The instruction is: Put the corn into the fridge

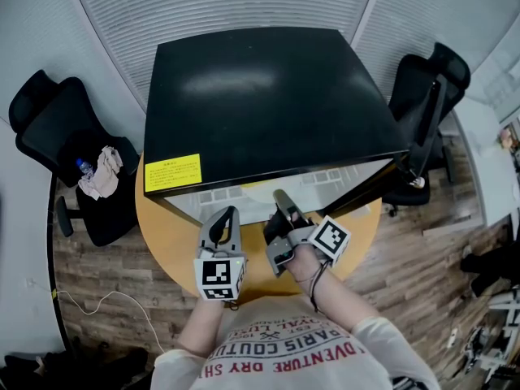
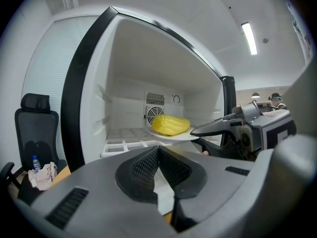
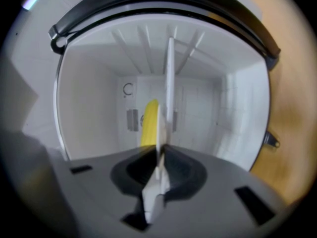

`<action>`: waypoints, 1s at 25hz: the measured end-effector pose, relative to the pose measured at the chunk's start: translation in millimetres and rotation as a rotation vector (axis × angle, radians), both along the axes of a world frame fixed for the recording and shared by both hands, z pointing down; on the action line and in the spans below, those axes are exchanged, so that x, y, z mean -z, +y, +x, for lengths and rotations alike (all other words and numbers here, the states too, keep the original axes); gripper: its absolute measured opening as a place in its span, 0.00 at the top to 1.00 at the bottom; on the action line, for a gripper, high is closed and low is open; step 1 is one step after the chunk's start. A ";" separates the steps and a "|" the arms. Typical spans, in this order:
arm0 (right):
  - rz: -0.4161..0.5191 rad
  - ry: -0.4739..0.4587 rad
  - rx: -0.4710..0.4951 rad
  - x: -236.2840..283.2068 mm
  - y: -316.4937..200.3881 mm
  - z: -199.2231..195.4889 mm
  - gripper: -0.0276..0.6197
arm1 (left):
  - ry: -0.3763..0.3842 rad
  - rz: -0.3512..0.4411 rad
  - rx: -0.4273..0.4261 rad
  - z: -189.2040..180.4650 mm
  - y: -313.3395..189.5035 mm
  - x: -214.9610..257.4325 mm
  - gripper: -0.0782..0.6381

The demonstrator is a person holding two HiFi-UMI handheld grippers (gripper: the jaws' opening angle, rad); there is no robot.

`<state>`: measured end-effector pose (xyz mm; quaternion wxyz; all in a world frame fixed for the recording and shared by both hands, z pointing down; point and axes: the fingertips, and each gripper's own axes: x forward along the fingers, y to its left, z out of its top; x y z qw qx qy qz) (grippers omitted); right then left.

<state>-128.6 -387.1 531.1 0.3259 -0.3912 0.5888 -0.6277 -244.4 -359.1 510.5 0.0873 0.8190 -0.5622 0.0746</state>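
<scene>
A yellow corn cob point(image 2: 170, 124) lies on a white plate point(image 2: 178, 137) inside the open black mini fridge point(image 1: 260, 88), just above its white wire shelf point(image 2: 121, 144). My right gripper point(image 1: 280, 197) reaches into the fridge mouth, turned on its side. The plate's rim point(image 3: 168, 83) runs between its pads, which look shut on it, and the corn point(image 3: 148, 123) shows behind the plate. My left gripper point(image 1: 229, 214) hangs in front of the fridge, left of the right one. The left gripper point(image 2: 158, 150) is shut with nothing in it.
The fridge stands on a round wooden table point(image 1: 171, 234), its door point(image 1: 424, 128) swung open to the right. A black office chair point(image 1: 73, 136) with a cloth and a bottle stands at the left, another chair point(image 1: 431, 80) at the right. A fan grille point(image 2: 155, 108) is on the fridge's back wall.
</scene>
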 end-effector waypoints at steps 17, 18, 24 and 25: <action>0.100 0.007 0.067 13.3 13.0 -0.7 0.69 | -0.016 0.010 0.001 7.8 11.0 4.9 0.85; 0.121 0.024 0.087 15.5 17.9 -1.9 0.69 | -0.016 0.013 0.003 8.9 12.9 6.5 0.85; 0.131 0.129 0.173 3.4 51.0 2.2 0.89 | -0.007 0.006 0.018 16.6 31.5 8.1 0.85; 0.120 0.163 0.180 0.6 55.9 5.9 0.89 | -0.007 0.008 0.020 18.2 35.1 9.6 0.85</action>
